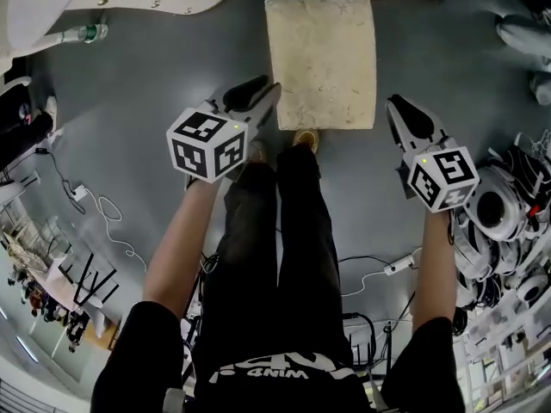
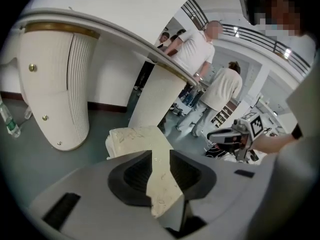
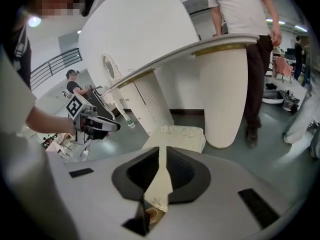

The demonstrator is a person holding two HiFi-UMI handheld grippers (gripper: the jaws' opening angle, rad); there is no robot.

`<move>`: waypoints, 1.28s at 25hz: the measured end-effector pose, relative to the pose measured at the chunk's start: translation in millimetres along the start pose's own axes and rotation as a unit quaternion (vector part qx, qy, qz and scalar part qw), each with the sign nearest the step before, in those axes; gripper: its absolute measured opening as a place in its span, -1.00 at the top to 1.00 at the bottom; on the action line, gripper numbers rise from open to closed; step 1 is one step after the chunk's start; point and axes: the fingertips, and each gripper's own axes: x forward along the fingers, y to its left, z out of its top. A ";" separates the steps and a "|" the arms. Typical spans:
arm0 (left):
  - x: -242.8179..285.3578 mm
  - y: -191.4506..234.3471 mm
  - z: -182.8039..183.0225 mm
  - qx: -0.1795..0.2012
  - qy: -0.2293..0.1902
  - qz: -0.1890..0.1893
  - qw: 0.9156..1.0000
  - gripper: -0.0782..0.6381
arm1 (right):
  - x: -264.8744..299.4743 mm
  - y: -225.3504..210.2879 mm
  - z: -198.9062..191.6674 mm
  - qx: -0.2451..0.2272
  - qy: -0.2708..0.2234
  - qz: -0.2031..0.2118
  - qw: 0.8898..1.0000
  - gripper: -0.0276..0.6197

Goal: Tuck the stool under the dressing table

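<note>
A smooth grey floor (image 1: 155,84) with a dull sheen spreads through a large bright hall, where people (image 2: 202,49) stand in the background and a dark railing (image 2: 260,36) runs along an upper level. White cables (image 1: 110,212) trail across the floor, a clear plastic bottle (image 1: 83,33) lies near the table's foot, and rounded white gear (image 1: 498,206) is heaped at the right. The dressing table (image 2: 55,89) is glossy white, with a curved top edged in a thin gold band, ribbed rounded pedestals and small brass knobs. The stool (image 1: 320,58) has a flat, cream, rectangular seat with a creased, mottled surface. It stands on the open floor just in front of the table, in line with the gap between the pedestals. The left gripper (image 1: 265,93), of grey and black plastic, hovers by the stool's near left corner, its jaws a little apart with nothing between them. The right gripper (image 1: 399,110) is off the stool's near right corner, its jaws drawn together and empty.
</note>
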 end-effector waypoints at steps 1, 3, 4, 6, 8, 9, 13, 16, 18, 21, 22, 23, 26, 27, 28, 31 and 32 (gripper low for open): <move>4.1 2.5 -1.9 -0.008 0.001 -0.005 1.000 0.46 | 4.9 -5.5 -4.9 0.002 0.008 0.005 1.000 0.83; 14.3 8.9 -8.2 -0.025 0.006 -0.015 1.000 0.29 | 18.2 -13.3 -17.2 0.018 0.028 0.024 0.999 0.45; 20.5 13.4 -12.3 -0.033 0.009 -0.021 0.999 0.23 | 26.3 -15.8 -24.1 0.028 0.038 0.036 0.998 0.25; 35.1 25.5 -21.5 -0.049 0.017 -0.030 0.998 0.07 | 44.2 -20.8 -37.8 0.043 0.058 0.058 0.996 0.18; 50.8 40.4 -32.2 -0.066 0.026 -0.036 0.997 -0.04 | 62.3 -27.6 -51.8 0.059 0.079 0.076 0.992 0.10; 58.6 48.0 -37.9 -0.073 0.032 -0.037 0.996 -0.08 | 70.9 -32.2 -58.2 0.070 0.086 0.082 0.990 0.05; 85.9 73.0 -57.3 -0.086 0.053 -0.037 0.994 -0.16 | 99.5 -58.4 -77.0 0.111 0.097 0.081 0.986 0.02; 98.4 84.5 -70.9 -0.102 0.067 -0.037 0.992 -0.19 | 112.6 -73.6 -88.5 0.123 0.112 0.079 0.983 0.02; 105.0 91.7 -78.5 -0.111 0.076 -0.039 0.990 -0.19 | 120.3 -81.7 -93.0 0.133 0.117 0.081 0.981 0.02; 114.5 99.1 -90.9 -0.122 0.089 -0.047 0.987 -0.21 | 131.1 -93.4 -100.5 0.154 0.119 0.084 0.977 0.02; 117.7 100.8 -94.5 -0.127 0.092 -0.050 0.986 -0.22 | 134.4 -96.9 -103.5 0.162 0.120 0.087 0.975 0.02; 121.1 102.4 -97.6 -0.133 0.094 -0.053 0.985 -0.25 | 137.2 -100.2 -106.5 0.171 0.122 0.092 0.973 0.02; 131.5 105.8 -103.4 -0.157 0.093 -0.067 0.981 -0.37 | 144.3 -106.3 -113.4 0.199 0.124 0.113 0.966 0.02; 134.7 106.3 -104.6 -0.163 0.092 -0.073 0.980 -0.38 | 146.1 -106.4 -114.0 0.210 0.124 0.122 0.962 0.02; 137.8 106.2 -105.6 -0.169 0.092 -0.080 0.978 -0.39 | 147.4 -105.9 -113.9 0.220 0.123 0.131 0.959 0.02; 145.2 102.1 -108.0 -0.182 0.094 -0.105 0.973 -0.40 | 149.9 -103.8 -113.6 0.240 0.119 0.150 0.952 0.02; 147.1 100.1 -109.5 -0.186 0.095 -0.112 0.971 -0.40 | 150.3 -102.7 -114.3 0.241 0.119 0.154 0.951 0.02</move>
